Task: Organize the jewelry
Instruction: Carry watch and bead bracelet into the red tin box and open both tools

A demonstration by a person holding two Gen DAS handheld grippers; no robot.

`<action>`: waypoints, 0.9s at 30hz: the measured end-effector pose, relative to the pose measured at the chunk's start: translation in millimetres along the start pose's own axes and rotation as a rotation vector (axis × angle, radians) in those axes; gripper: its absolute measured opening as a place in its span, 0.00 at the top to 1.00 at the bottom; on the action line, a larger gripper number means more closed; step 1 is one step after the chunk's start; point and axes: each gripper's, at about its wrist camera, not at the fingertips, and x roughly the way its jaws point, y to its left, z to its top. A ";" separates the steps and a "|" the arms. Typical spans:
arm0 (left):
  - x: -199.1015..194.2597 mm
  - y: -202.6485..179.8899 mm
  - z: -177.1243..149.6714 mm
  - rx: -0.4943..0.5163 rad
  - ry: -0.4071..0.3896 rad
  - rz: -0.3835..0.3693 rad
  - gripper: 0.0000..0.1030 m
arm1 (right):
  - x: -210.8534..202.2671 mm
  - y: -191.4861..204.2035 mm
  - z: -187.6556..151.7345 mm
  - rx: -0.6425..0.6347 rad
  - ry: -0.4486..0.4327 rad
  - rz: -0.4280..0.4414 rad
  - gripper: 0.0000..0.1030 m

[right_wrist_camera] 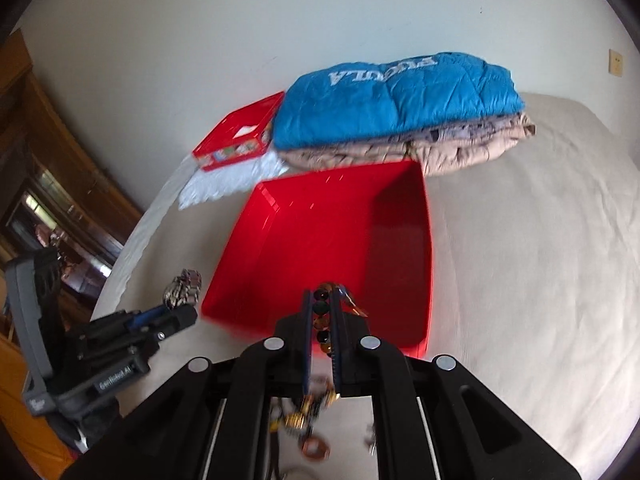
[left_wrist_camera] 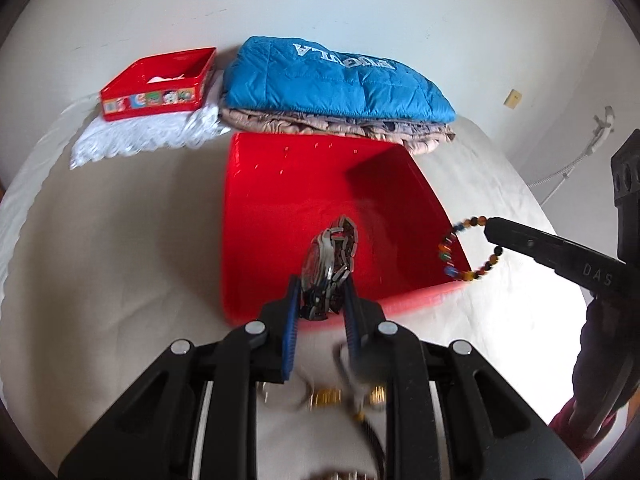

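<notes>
White wall backs your cream bedspread [left_wrist_camera: 120, 248]; at twelve o'clock sits the red tray [left_wrist_camera: 288, 200], nothing lying inside. Your left gripper [left_wrist_camera: 320, 300] clamps a metal watch [left_wrist_camera: 330, 260] above it. Your right gripper [right_wrist_camera: 323, 320] pinches the beaded bracelet [left_wrist_camera: 464, 252] over its three o'clock rim.

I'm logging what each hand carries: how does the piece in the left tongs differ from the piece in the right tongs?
The left tongs hold a metal-link wristwatch, silvery and chunky; the right tongs hold a beaded bracelet, multicoloured and thin. The wristwatch is bunched between its pads, while the beaded bracelet hangs as an open loop. The wristwatch sits over the red tray interior; the beaded bracelet is at its right rim. Both are gripped and not yet released.
</notes>
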 end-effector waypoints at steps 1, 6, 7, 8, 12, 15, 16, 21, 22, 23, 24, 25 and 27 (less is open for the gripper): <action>8.4 1.0 4.4 -0.004 0.001 0.001 0.81 | 5.9 -1.9 3.0 0.002 -0.002 -0.001 0.93; 51.4 6.3 20.4 -0.021 0.022 0.010 0.81 | 58.6 -20.9 9.0 0.028 0.066 -0.017 0.93; 62.4 6.7 21.4 -0.015 0.040 0.008 0.81 | 70.8 -24.3 8.1 0.031 0.094 -0.023 0.93; 68.7 6.8 21.7 -0.010 0.051 0.008 0.81 | 77.0 -25.5 7.3 0.032 0.107 -0.029 0.93; 88.5 9.4 19.2 0.000 0.098 0.043 0.80 | 93.2 -25.7 5.1 0.011 0.136 -0.068 0.93; 88.2 11.2 19.0 0.012 0.087 0.070 0.76 | 93.1 -22.6 2.9 -0.010 0.130 -0.101 0.86; 84.0 12.1 18.9 0.013 0.074 0.072 0.66 | 91.6 -22.3 2.7 -0.016 0.125 -0.114 0.79; 60.4 13.1 20.2 0.019 0.017 0.085 0.58 | 78.6 -25.3 4.1 -0.004 0.100 -0.113 0.78; 56.2 13.5 20.1 0.018 0.016 0.089 0.58 | 74.6 -25.4 3.8 -0.003 0.092 -0.115 0.78; 52.7 13.7 19.3 0.018 0.015 0.096 0.58 | 70.3 -25.4 4.0 -0.004 0.084 -0.118 0.78; 46.3 14.0 18.1 0.019 0.011 0.105 0.58 | 66.7 -24.9 3.9 -0.004 0.077 -0.118 0.78; 42.0 14.0 17.1 0.019 0.008 0.108 0.58 | 61.9 -24.8 3.2 -0.003 0.071 -0.115 0.78; 32.0 14.1 12.7 0.022 0.016 0.137 0.56 | 54.2 -24.4 1.5 -0.001 0.065 -0.106 0.78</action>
